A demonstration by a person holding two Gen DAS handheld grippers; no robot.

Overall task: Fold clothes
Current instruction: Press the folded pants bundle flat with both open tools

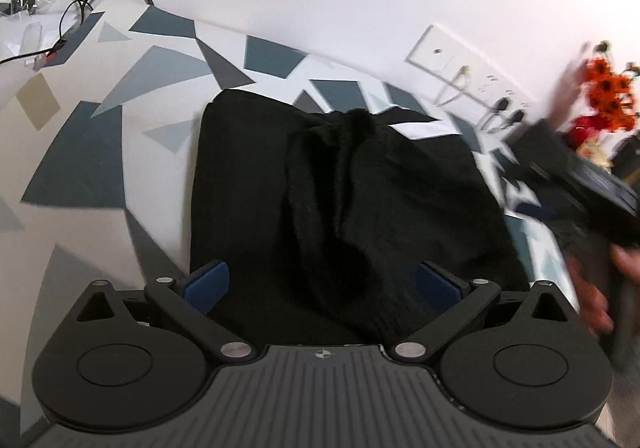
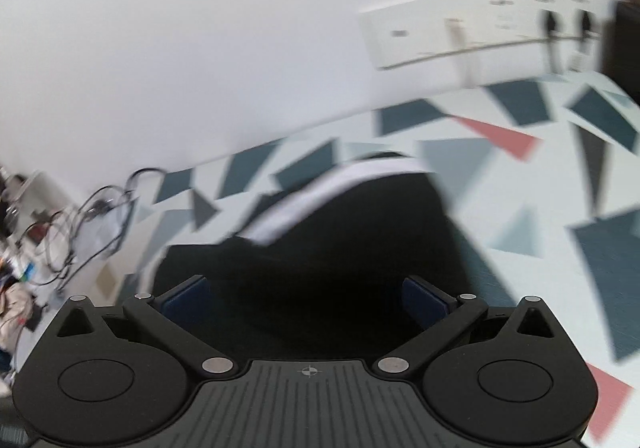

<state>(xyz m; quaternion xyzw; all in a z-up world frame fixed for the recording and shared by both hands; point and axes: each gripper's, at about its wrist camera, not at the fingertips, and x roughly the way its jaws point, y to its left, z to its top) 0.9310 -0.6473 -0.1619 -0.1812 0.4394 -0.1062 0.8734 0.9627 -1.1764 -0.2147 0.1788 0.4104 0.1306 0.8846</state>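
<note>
Left wrist view, near to far: left gripper (image 1: 322, 282) spread wide, gripping nothing, poised over near end of black garment (image 1: 340, 183). Garment straight ahead on patterned tabletop (image 1: 80, 167), long axis running away toward far edge by wall, raised fold along middle, white band (image 1: 424, 127) at far end. Right gripper (image 2: 306, 298) likewise wide open and empty, above same cloth; neither clearly nearer.
</note>
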